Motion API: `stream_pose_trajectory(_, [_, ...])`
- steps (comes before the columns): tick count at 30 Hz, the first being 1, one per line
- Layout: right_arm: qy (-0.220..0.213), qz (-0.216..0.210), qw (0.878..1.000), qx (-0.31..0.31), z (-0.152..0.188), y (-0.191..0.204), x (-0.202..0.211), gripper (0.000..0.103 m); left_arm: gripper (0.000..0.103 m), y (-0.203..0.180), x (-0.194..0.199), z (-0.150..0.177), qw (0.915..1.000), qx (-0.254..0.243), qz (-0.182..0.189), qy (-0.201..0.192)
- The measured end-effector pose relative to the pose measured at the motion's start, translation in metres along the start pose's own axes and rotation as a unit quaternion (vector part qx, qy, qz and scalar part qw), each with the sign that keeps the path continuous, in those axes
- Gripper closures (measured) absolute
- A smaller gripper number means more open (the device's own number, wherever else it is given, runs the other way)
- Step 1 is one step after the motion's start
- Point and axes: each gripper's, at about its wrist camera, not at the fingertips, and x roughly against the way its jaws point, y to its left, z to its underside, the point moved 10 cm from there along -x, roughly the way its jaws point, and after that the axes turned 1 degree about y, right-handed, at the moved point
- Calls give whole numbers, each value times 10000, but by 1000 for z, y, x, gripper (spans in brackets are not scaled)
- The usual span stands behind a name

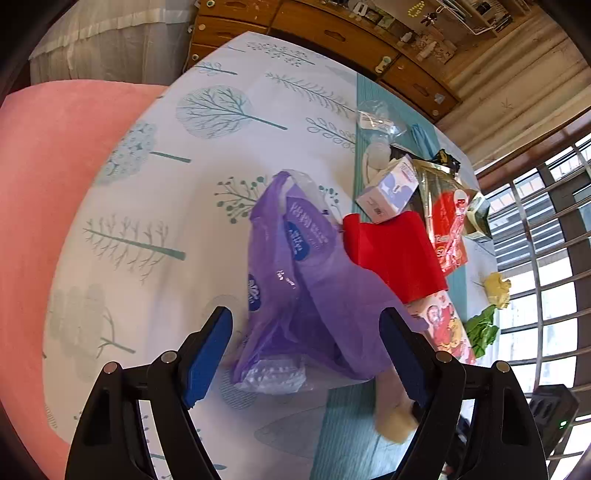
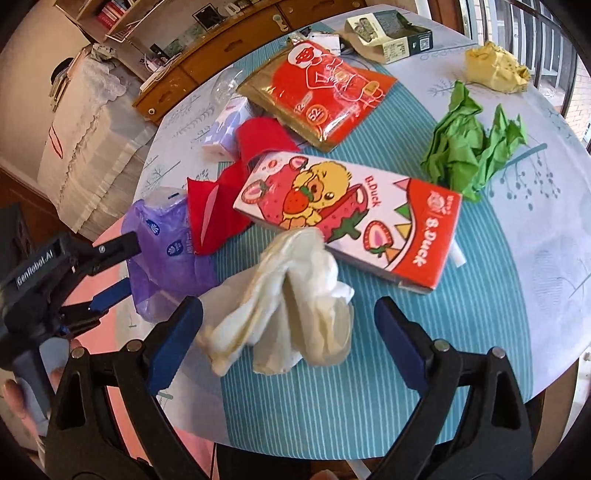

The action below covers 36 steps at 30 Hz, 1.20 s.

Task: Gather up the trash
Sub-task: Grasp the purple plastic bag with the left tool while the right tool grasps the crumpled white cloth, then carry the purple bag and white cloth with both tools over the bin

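A crumpled purple plastic bag (image 1: 295, 295) lies on the tree-print tablecloth (image 1: 177, 184), and my left gripper (image 1: 306, 354) stands open with the bag's near end between its blue pads. In the right wrist view the same purple bag (image 2: 166, 251) sits at the left, flanked by the left gripper (image 2: 114, 271). My right gripper (image 2: 288, 343) is open around a crumpled white tissue (image 2: 288, 302) on the teal striped mat (image 2: 443, 332). The tissue touches a red and white B.Duck carton (image 2: 351, 214).
More litter covers the table: red paper (image 2: 218, 206), a red snack packet (image 2: 325, 92), a small white-purple box (image 2: 225, 129), green crumpled paper (image 2: 469, 144), yellow crumpled paper (image 2: 495, 66) and a dark green box (image 2: 391, 33). A wooden cabinet (image 1: 332, 33) stands behind. A window grille (image 1: 546, 258) is on the right.
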Motion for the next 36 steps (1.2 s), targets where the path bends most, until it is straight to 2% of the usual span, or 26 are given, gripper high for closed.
stream_pose_trajectory(3, [29, 82, 9999, 86, 7, 3, -11, 18, 20, -10, 2, -3, 9998, -57, 201, -62])
stream_pose_trajectory(7, [-102, 259, 9988, 410, 12, 9, -19, 28, 20, -21, -1, 0, 9993, -295, 213, 10])
stream_pose_trajectory(13, [-236, 344, 9954, 863, 23, 22, -28, 41, 20, -20, -27, 13, 9974, -570, -307, 327])
stream_pose_trajectory(19, [-236, 73, 9951, 957, 28, 22, -24, 59, 20, -12, -47, 20, 9943, -701, -704, 377])
stream_pose_trajectory(23, [-269, -43, 9946, 1006, 31, 20, -19, 61, 23, -11, -49, 25, 9921, -820, -885, 331])
stream_pose_trajectory(24, [-276, -63, 9946, 996, 31, 21, -20, 62, 25, -11, -49, 26, 9914, -860, -937, 312])
stream_pose_trajectory(26, [-277, -147, 9951, 935, 37, 17, -16, 66, 43, -11, -47, 27, 9887, -996, -1092, 234])
stream_pose_trajectory(27, [-276, -200, 9954, 896, 40, 14, -13, 68, 48, -11, -46, 29, 9880, -1040, -1125, 211])
stream_pose_trajectory(29, [-260, -298, 9956, 845, 47, 8, -6, 71, 70, -11, -44, 31, 9886, -1035, -1072, 196])
stream_pose_trajectory(32, [-243, -363, 9954, 852, 55, 5, 7, 74, 82, -8, -36, 34, 9905, -926, -1004, 132])
stream_pose_trajectory(36, [-278, -597, 9951, 736, 61, 1, 29, 75, 85, -12, -8, 41, 9896, -1053, -962, -161])
